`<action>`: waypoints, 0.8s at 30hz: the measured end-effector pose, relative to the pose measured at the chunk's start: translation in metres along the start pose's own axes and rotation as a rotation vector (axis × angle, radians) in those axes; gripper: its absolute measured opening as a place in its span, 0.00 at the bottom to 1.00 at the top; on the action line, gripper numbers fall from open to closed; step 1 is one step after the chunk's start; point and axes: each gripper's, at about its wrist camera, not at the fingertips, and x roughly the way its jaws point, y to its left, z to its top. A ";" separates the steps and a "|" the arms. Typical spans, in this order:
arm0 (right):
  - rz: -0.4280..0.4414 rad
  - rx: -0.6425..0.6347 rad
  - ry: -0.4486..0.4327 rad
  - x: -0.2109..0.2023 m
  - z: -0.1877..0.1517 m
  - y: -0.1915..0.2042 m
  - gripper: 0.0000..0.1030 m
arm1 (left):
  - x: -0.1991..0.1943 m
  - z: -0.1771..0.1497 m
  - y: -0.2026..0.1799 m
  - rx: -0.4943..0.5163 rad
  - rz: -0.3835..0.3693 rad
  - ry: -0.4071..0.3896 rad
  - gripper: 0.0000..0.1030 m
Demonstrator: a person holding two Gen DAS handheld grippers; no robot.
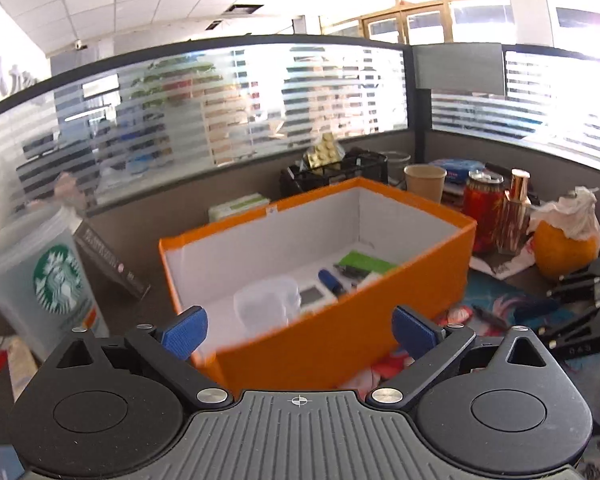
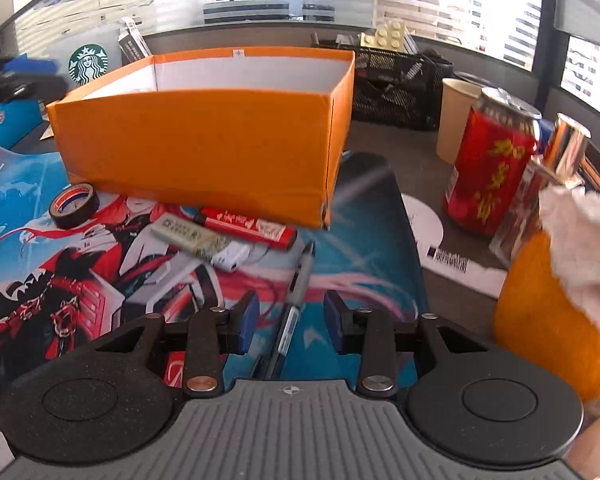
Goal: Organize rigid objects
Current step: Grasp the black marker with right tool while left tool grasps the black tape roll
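Currently the right gripper [image 2: 288,326] is open, straddling the pen [image 2: 296,300] lying on the desk mat [image 2: 364,248]. Off-centre closure could roll the pen away. The left gripper [image 1: 300,330], open and empty, hovers over the orange box [image 1: 340,344].

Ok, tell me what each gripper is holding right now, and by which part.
Nothing is held. The left gripper is open above the orange box. The right gripper is open, its jaws on either side of the pen but not closed on it.
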 end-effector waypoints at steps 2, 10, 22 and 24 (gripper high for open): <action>-0.012 -0.006 -0.005 -0.002 -0.004 0.004 0.39 | -0.005 -0.016 -0.002 -0.008 0.024 0.029 0.98; -0.054 0.004 -0.038 -0.008 -0.014 0.009 0.44 | 0.016 -0.062 -0.009 0.025 0.133 0.101 1.00; -0.063 -0.022 -0.103 -0.009 -0.020 0.024 0.12 | 0.046 -0.078 -0.005 -0.059 0.133 0.168 1.00; -0.065 -0.026 -0.110 -0.008 -0.021 0.025 0.12 | 0.050 -0.079 0.001 -0.117 0.100 0.174 1.00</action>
